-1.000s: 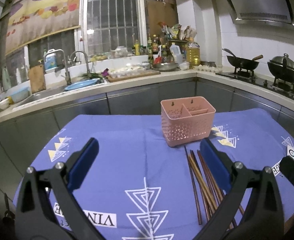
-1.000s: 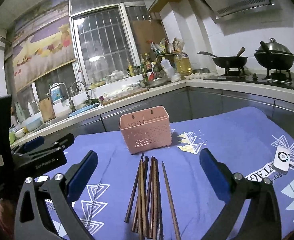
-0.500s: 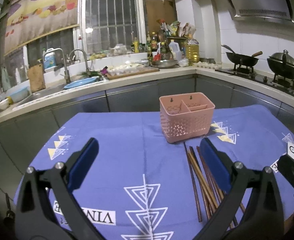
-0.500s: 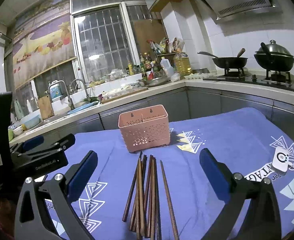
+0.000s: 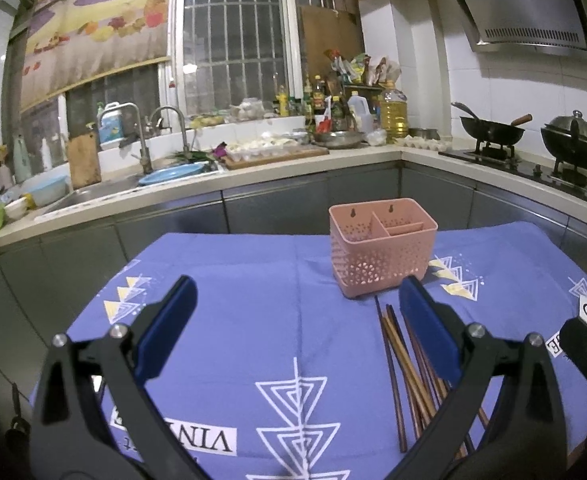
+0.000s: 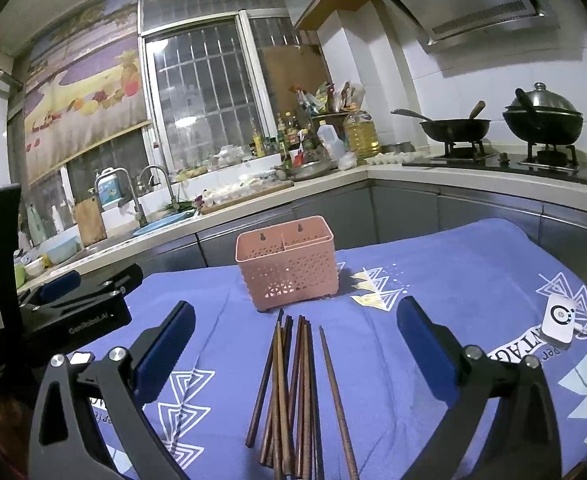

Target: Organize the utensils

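A pink perforated utensil basket (image 5: 381,246) (image 6: 289,266) with dividers stands upright on the blue cloth. Several brown wooden chopsticks (image 6: 293,384) (image 5: 403,364) lie in a loose bundle in front of it, pointing toward it. My right gripper (image 6: 295,344) hovers open above the chopsticks, which lie between its blue pads, with nothing held. My left gripper (image 5: 295,324) is open over bare cloth, left of the chopsticks, and its right finger covers part of them. The left gripper's body (image 6: 65,312) shows at the left of the right wrist view.
The blue patterned tablecloth (image 5: 253,300) covers the table. A small white device (image 6: 558,320) lies on the cloth at the right. Behind the table runs a kitchen counter with a sink (image 5: 93,192), bottles, and a stove carrying a wok (image 6: 453,128) and a lidded pot (image 6: 543,118).
Both grippers drifted slightly; the basket and chopsticks sit a little lower and closer in the right wrist view. Nothing was picked up.
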Motion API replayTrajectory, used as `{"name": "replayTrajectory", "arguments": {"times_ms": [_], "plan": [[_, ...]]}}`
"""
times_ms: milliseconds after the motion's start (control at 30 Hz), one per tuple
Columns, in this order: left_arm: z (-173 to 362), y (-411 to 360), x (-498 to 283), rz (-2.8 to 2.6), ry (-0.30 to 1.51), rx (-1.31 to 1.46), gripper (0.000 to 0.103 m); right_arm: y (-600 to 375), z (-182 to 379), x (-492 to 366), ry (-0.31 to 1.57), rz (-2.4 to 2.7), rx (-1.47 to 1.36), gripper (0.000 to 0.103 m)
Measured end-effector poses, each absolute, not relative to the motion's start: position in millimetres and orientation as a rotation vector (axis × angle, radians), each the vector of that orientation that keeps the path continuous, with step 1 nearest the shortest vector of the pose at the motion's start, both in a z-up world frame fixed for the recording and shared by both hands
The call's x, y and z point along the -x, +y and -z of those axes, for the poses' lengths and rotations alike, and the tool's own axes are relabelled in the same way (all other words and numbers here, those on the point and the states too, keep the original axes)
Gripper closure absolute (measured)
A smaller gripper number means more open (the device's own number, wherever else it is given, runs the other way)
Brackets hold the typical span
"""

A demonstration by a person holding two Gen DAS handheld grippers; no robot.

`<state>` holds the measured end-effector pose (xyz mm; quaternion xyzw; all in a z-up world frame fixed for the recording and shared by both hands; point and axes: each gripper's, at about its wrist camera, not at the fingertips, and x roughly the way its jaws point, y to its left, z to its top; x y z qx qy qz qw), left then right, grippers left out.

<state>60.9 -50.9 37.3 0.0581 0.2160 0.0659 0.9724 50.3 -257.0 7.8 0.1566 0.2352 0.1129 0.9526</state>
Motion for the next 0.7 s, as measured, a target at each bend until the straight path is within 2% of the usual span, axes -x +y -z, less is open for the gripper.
{"name": "replayTrajectory", "arguments": {"times_ms": [700], "plan": [[-39.7,-55.9,-61.4,-0.153,0.455,-0.144,0.006,-251.8,-4.4,-49.9,0.498,-0.245,-0.313,0.004]]}}
